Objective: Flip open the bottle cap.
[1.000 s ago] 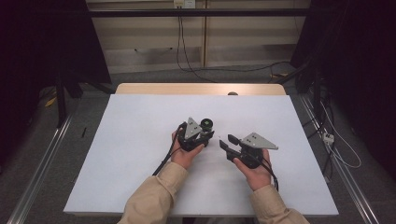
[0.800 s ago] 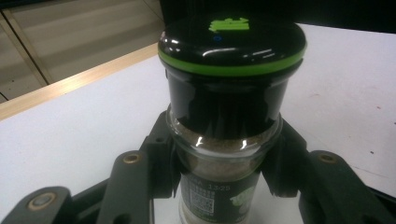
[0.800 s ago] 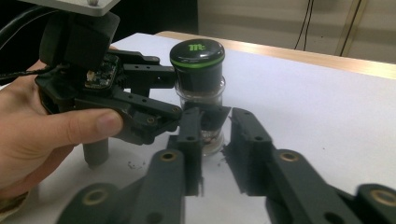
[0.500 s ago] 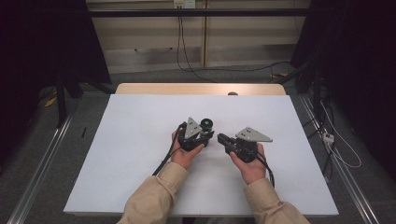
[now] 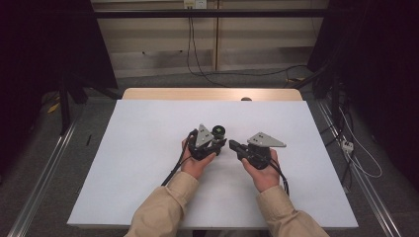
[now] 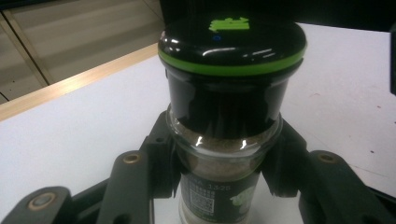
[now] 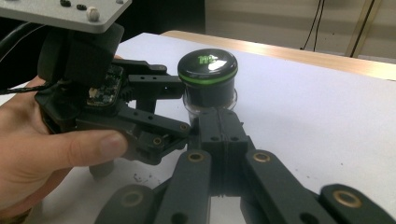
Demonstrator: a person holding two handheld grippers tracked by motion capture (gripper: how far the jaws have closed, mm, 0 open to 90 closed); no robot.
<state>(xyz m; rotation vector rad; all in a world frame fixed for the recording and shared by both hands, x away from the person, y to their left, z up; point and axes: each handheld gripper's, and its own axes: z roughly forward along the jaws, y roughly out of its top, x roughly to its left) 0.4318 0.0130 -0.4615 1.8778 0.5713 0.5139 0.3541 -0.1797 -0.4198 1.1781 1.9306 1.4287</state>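
Scene: a white-topped bench (image 5: 148, 163) is seen from above, with two sleeved forearms coming in from the near edge.
Jar: a small glass spice jar (image 5: 218, 132) with a black cap ringed in green is stood upright near the middle of the bench; brownish powder is seen through the glass in the left gripper view (image 6: 224, 158).
Jar label: a printed code is seen low on the glass; its text cannot be read.
Left gripper: the left gripper (image 5: 211, 143) is clamped on the jar's glass body just under the cap, one jaw pressed to each side.
Left hand: the left hand (image 5: 196, 162) is wrapped round the gripper body, just near of the jar.
Right gripper: the right gripper (image 5: 234, 145) is held just right of the jar, jaws pointed left at it; the jaws have just been closing and are now seen brought together, with nothing between them.
Right gripper tip: in the right gripper view the joined tip (image 7: 219, 122) is seen at the jar's base (image 7: 208, 77); contact cannot be told.
Right hand: the right hand (image 5: 262, 170) is set near and right of the jar.
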